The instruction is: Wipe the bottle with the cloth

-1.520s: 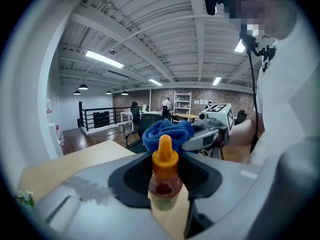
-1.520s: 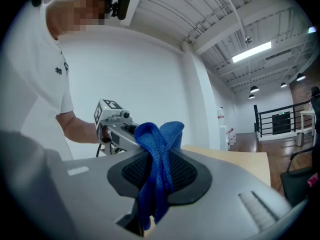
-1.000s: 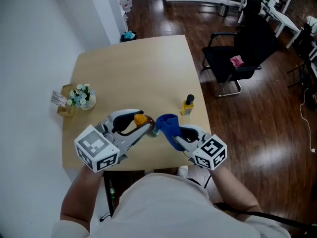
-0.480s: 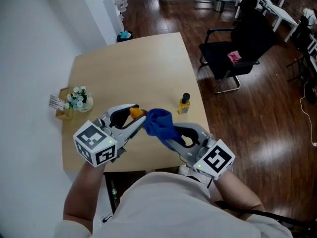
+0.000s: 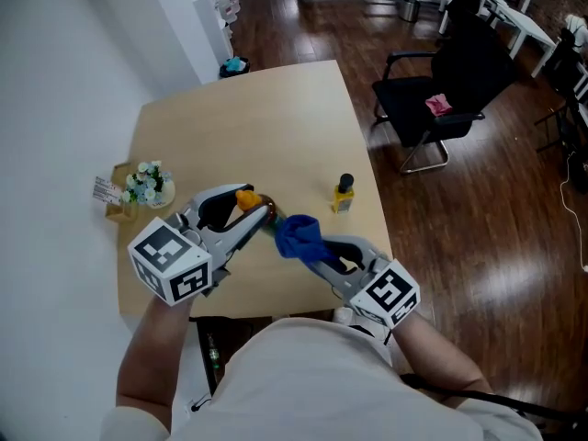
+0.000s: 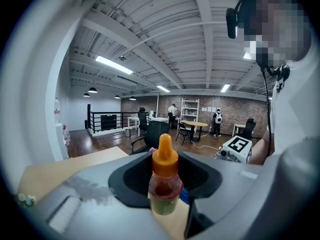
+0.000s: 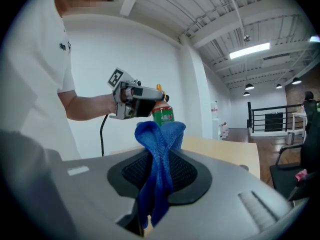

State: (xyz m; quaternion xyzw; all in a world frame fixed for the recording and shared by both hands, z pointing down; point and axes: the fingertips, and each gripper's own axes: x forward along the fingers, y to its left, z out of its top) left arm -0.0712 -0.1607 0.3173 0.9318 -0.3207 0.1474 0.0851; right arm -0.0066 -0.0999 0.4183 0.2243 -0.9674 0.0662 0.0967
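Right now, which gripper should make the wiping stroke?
Right. The right gripper is shut on the cloth, close beside the bottle; the left gripper is shut on the bottle, so it likely just holds.

The bottle (image 5: 248,200) sits between the left claw's (image 5: 261,217) jaws, over the table's (image 5: 257,127) near part; the cloth (image 5: 299,235), pinched in the right claw (image 5: 310,252), is just right of it, contact unclear; a second bottle (image 5: 344,194) stands near the table's right edge; flowers (image 5: 147,184) at its left edge; a chair (image 5: 441,99) on the floor farther right.
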